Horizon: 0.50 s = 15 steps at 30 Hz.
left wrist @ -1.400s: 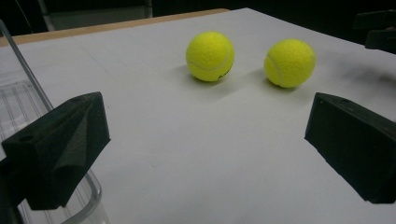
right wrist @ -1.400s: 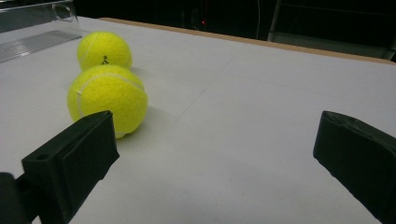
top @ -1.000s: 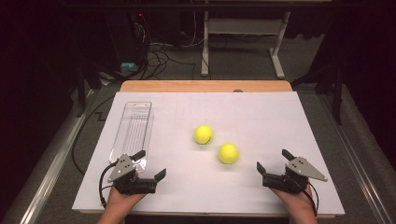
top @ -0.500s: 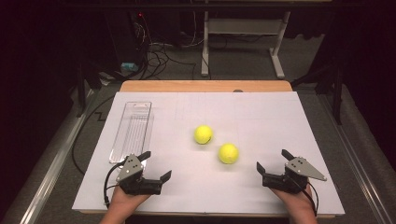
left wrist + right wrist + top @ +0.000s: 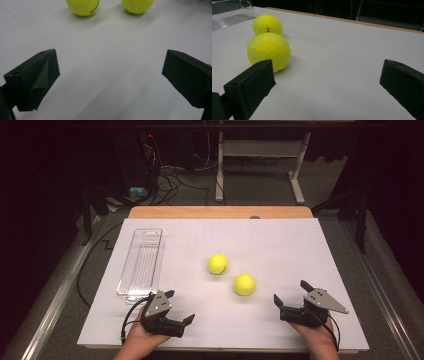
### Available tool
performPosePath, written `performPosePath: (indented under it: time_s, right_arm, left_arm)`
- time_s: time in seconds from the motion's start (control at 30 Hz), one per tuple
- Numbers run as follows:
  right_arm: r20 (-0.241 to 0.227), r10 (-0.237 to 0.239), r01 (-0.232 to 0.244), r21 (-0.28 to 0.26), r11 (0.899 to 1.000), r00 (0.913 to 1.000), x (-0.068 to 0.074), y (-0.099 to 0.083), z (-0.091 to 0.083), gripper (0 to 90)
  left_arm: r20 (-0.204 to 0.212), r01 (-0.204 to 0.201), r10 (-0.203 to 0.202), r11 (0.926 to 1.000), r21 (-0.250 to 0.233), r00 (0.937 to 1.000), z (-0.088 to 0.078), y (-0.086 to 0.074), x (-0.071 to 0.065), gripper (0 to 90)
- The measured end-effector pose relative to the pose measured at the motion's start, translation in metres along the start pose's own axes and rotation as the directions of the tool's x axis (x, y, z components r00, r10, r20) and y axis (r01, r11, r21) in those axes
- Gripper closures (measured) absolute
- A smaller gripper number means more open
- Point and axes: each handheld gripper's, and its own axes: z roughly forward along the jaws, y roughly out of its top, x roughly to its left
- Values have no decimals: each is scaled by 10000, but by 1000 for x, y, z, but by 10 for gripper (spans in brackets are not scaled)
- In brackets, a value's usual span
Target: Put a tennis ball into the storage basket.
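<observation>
Two yellow tennis balls lie mid-table on the white sheet, one farther back [image 5: 217, 264] and one nearer and to the right [image 5: 244, 284]. My left gripper [image 5: 179, 306] rests near the front edge, left of them, and points toward them. It is open; its jaws have just been closing slightly, with nothing between them. In the left gripper view both balls [image 5: 83, 7] [image 5: 137, 5] sit well beyond the left gripper [image 5: 110, 75]. My right gripper [image 5: 291, 292] stands open at the front right. The right gripper [image 5: 327, 82] holds nothing, and the nearer ball [image 5: 269, 51] lies just past its left jaw.
A clear plastic tray [image 5: 141, 262] lies lengthwise at the left of the sheet, just beyond my left hand. The white sheet [image 5: 280, 245] covers a wooden table whose far edge [image 5: 220, 212] shows. Cables and desk legs stand on the dark floor behind.
My left hand has slid to the right along the front edge, away from the tray's near end and closer to the balls. The right hand and both balls have stayed put.
</observation>
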Motion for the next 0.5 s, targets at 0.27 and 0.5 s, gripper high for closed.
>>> performPosePath:
  time_s: [0.27, 0.5]
  right_arm:
    - [-25, -59, 60, 50, 10000, 10000, 1, -1, 1, 0]
    - [-74, -70, 71, 137, 9999, 9999, 1, -1, 2, 0]
  left_arm:
    - [168, 111, -124, 9971, 749, 9998, 8, 0, -3, 22]
    - [231, 167, -200, 9910, 1330, 9995, 13, 0, -3, 22]
